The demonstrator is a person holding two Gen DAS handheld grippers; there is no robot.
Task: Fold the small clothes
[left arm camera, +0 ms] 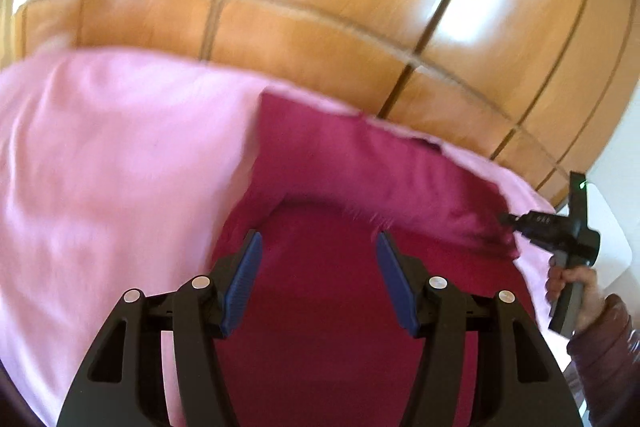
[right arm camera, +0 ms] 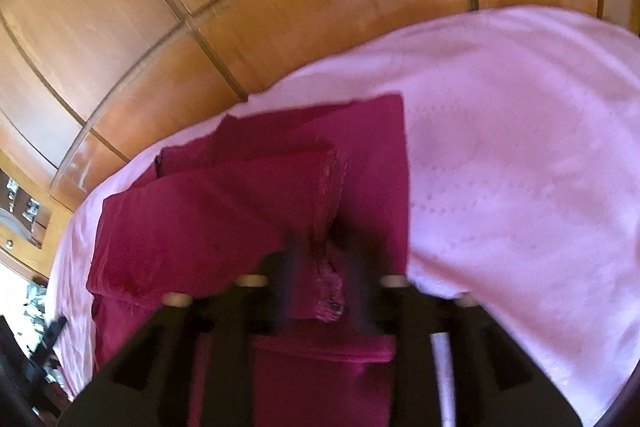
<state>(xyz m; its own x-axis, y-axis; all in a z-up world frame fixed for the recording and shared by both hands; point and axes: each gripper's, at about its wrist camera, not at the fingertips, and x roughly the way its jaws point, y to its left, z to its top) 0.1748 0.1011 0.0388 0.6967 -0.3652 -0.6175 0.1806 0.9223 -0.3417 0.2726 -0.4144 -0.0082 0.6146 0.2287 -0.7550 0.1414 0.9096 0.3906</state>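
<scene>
Blue-padded fingers point(left arm camera: 246, 283) of the left claw point(left arm camera: 318, 283) are hanging spread apart over the dark red cloth point(left arm camera: 360, 163), gripping nothing. That cloth is lying partly folded on a pink bedsheet point(left arm camera: 120, 155), with one flap doubled over toward the far edge. In the right wrist view, the right claw point(right arm camera: 322, 267) is sitting low at a frayed corner of the cloth; its jaws are blurred but parted, with the corner lying loose between them, so it looks released rather than clenched. A hand point(left arm camera: 576, 287) in a dark sleeve is carrying that claw at the right side.

Judging from here, the freed flap may be slumping out of line, since its edges are not sitting square and the soft bedding is giving little support. Pads dragging across the fabric could also be pulling the fold open.

Wooden wardrobe panels point(left arm camera: 320, 7) are rising just beyond the bed, shining with reflected window light.
</scene>
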